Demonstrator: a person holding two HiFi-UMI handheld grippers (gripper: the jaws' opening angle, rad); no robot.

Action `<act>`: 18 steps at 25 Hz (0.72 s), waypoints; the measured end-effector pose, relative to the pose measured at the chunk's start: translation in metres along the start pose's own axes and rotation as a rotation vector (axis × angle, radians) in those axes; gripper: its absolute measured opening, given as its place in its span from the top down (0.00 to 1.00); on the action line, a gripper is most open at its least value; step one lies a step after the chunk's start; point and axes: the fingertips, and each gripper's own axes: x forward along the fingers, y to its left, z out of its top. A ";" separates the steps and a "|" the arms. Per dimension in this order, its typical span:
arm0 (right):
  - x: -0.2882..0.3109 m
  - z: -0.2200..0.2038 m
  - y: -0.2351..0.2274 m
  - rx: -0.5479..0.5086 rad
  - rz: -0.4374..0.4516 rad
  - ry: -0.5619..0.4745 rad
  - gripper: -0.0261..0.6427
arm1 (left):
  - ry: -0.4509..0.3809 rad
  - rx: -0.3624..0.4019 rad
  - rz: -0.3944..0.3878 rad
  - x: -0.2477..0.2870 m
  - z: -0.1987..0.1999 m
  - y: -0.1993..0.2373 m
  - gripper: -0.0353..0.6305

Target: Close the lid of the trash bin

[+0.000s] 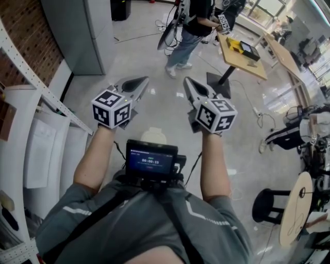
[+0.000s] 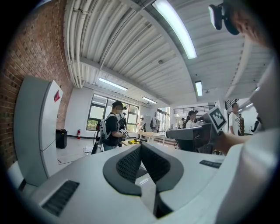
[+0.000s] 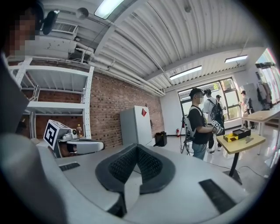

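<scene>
While the person is standing on the glossy floor [image 1: 154, 62], both forearms are reaching forward at chest height. This is likely a neutral carrying pose, since the tips are pointing out over the floor rather than at any object. The left tongs [image 1: 143, 81] are sitting pressed together with nothing between them, and the right tongs [image 1: 187, 81] are doing the same. No trash bin is showing for certain. A pale rounded thing [image 1: 153, 135] is lying low between the forearms, and a dark box [image 1: 120, 7] is standing well apart by the wall. Either might be it, and I cannot tell how any lid is sitting.
</scene>
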 end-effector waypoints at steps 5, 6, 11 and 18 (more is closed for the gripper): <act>-0.001 0.000 -0.001 -0.005 -0.014 -0.003 0.95 | -0.001 0.003 0.003 0.000 0.000 0.000 0.95; -0.001 0.001 -0.001 -0.008 -0.017 -0.003 0.95 | 0.002 0.007 0.004 0.000 0.000 0.000 0.95; -0.003 -0.001 -0.001 -0.015 -0.023 -0.001 0.95 | 0.013 0.016 0.002 0.001 -0.002 -0.001 0.95; -0.003 -0.003 0.002 -0.010 -0.023 0.006 0.95 | 0.023 0.016 -0.005 0.002 -0.003 -0.003 0.95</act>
